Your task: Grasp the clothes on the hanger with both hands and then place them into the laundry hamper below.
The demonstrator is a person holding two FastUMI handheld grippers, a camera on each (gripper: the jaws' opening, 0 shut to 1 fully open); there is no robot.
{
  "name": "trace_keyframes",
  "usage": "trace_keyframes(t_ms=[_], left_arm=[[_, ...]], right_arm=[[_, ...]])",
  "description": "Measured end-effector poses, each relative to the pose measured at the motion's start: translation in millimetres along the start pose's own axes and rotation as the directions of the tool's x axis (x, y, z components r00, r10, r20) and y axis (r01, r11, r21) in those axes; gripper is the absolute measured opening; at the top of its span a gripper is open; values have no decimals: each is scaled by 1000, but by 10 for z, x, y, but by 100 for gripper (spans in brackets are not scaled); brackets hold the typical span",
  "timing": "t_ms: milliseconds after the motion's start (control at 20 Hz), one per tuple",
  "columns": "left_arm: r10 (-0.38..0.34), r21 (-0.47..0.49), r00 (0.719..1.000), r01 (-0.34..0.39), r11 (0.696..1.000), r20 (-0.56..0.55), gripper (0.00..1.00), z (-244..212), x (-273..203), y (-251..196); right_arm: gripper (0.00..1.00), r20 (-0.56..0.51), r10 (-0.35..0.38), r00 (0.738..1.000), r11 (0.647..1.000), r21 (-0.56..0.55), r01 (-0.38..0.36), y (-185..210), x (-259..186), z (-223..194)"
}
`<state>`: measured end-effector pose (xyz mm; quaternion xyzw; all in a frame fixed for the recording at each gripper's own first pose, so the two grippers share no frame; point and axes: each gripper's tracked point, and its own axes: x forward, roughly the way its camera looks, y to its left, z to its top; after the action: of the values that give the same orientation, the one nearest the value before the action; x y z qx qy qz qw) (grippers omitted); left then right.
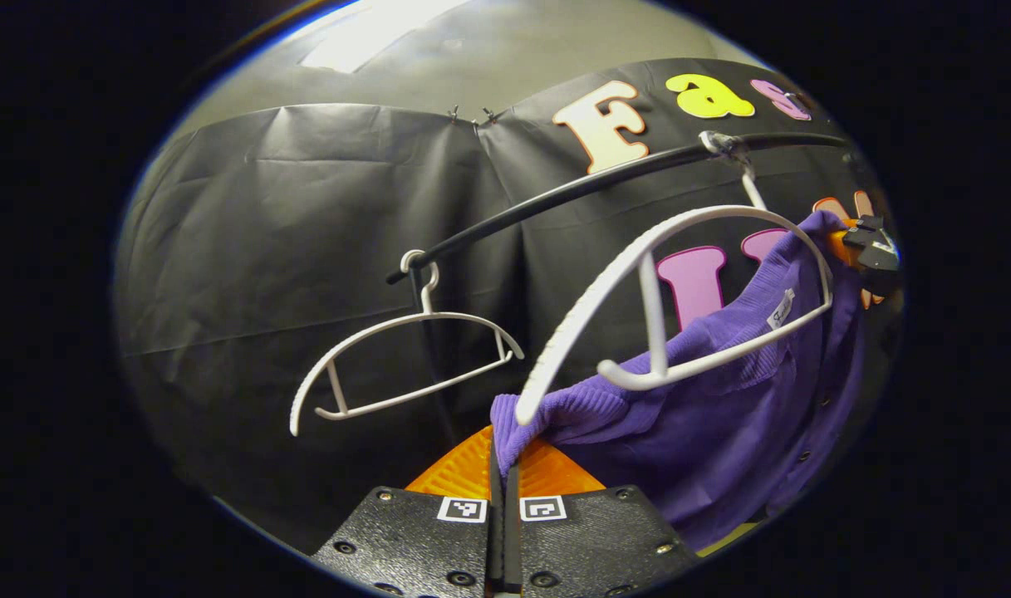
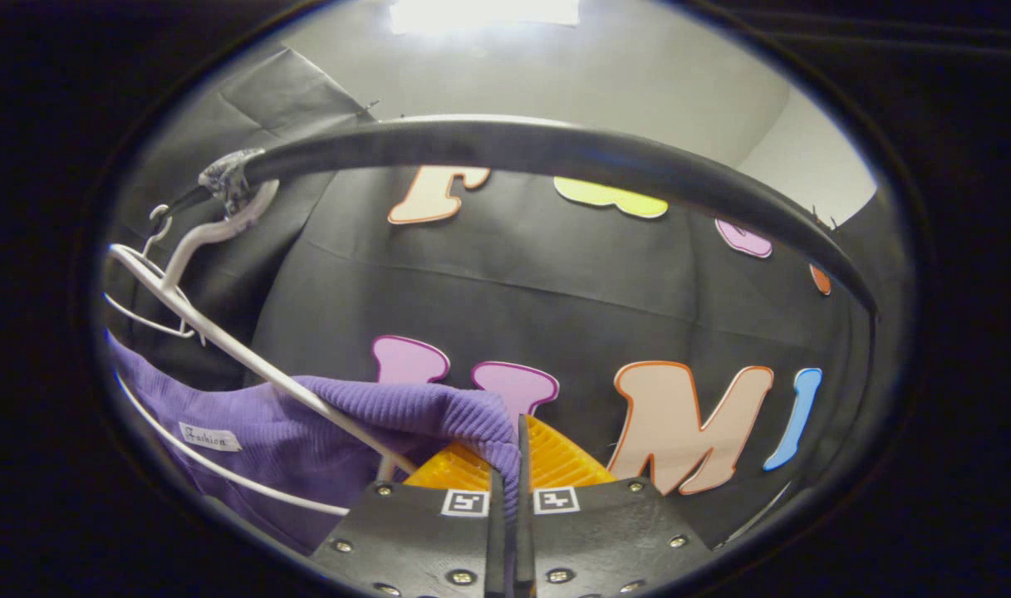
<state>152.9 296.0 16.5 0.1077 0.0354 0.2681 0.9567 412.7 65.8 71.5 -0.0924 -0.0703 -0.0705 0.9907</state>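
Cloth-walled booth [image 1: 306,249] with clothes rail [image 2: 555,154]

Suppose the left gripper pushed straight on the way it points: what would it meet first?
The left gripper is shut on the purple sweater, so cloth lies directly ahead. Beyond it, probably the near arm of the white hanger; depth is unclear.

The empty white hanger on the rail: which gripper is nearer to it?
Left. The left gripper, shut on the purple sweater, has the empty hanger just beside it; the right gripper grips the sweater's far shoulder.
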Motion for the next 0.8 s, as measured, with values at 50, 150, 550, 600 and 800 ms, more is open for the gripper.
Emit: trace_keyframes(t_ms=[50, 150, 550, 600, 800], left_arm=[[-14, -5, 1000, 14, 1000, 2, 0, 4, 2, -62], [-44, -11, 999, 44, 999, 2, 0, 5, -2, -204], [-145, -17, 989, 145, 989, -12, 0, -72, -25, -595], [-156, -17, 988, 156, 988, -18, 0, -102, -35, -643], [-191, -7, 981, 191, 982, -47, 0, -248, -41, -770]], right_arm=[[5, -8, -13, 1000, 1000, -7, 13, -48, 4, -45], [5, -28, -37, 999, 999, -22, 37, -173, 3, -152], [5, -122, -107, 987, 992, -74, 98, -563, -165, -599], [5, -136, -110, 985, 992, -79, 99, -588, -189, -668], [5, -202, -117, 972, 990, -96, 99, -634, -314, -977]])
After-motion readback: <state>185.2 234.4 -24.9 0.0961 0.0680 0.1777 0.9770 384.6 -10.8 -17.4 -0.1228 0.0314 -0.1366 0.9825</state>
